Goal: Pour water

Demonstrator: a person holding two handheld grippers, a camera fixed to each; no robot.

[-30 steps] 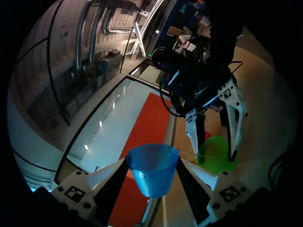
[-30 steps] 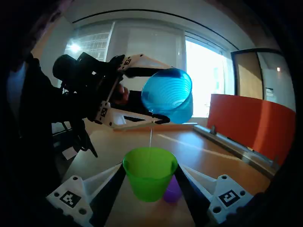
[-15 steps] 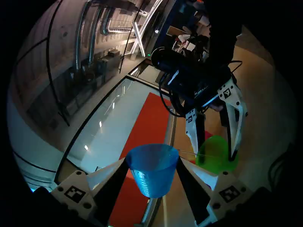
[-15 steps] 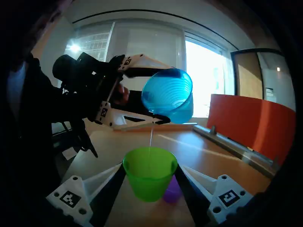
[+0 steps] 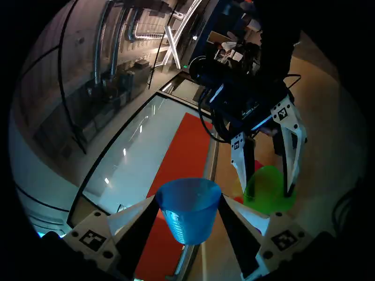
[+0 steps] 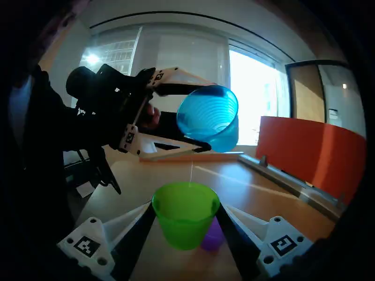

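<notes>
left hand-held gripper [image 5: 188, 201] pinching blue cup [image 5: 188, 220], 12 o'clock over green cup [image 6: 186, 220] | right hand-held gripper [image 6: 186, 208] pinching that | both look light and flimsy, grip mid-wall

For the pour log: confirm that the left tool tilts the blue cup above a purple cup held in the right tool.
Wrong in one respect: the right tool holds a green cup, not a purple one, as the right gripper view shows. A purple cup stands just behind it. The left tool does tilt the blue cup above the green one.
</notes>
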